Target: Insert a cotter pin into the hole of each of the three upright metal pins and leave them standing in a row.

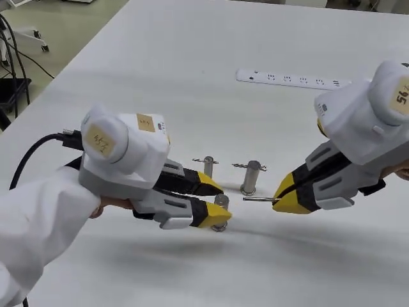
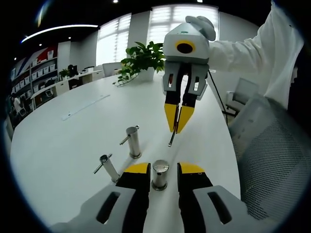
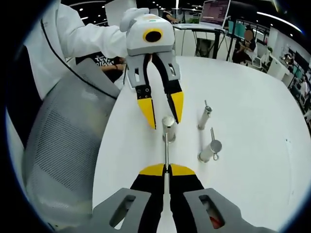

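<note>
Three short metal pins stand on the white table point(image 1: 160, 77). The far pin point(image 1: 208, 167) and the middle pin point(image 1: 250, 178) each carry a cotter pin through the top. The near pin point(image 1: 221, 202) point(image 2: 160, 174) point(image 3: 168, 127) has none. My left gripper point(image 1: 217, 201) point(image 2: 160, 170) is open, its yellow fingertips on either side of that near pin. My right gripper point(image 1: 281, 195) point(image 3: 166, 170) is shut on a thin cotter pin point(image 1: 257, 199) point(image 3: 166, 150), which points at the near pin's top, its tip just short of it.
A white power strip point(image 1: 293, 79) lies at the back right of the table. A black cable point(image 1: 32, 153) trails from my left gripper. A grey mesh chair point(image 3: 63, 145) stands by the table edge, and a potted plant point(image 2: 141, 58) sits at the far end.
</note>
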`<act>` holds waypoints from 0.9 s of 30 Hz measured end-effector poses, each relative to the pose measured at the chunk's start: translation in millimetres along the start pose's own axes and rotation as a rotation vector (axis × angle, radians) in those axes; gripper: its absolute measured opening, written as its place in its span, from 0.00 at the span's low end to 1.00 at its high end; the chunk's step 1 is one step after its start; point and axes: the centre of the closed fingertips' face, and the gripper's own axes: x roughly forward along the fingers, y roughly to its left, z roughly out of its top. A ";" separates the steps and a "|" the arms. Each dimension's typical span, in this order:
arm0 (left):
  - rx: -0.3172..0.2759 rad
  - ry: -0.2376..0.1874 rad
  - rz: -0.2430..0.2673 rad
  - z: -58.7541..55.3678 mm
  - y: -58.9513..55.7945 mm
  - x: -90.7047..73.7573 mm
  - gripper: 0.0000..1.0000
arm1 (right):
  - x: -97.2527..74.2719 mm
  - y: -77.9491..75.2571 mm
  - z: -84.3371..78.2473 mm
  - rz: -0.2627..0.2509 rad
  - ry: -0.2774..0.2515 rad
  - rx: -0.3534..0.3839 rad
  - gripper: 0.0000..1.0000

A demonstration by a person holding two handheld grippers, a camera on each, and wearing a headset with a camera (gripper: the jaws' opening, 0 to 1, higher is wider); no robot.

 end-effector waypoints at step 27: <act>0.070 -0.012 -0.031 -4.2 1.6 2.2 0.10 | 16.7 -3.2 5.6 0.018 0.028 0.027 0.00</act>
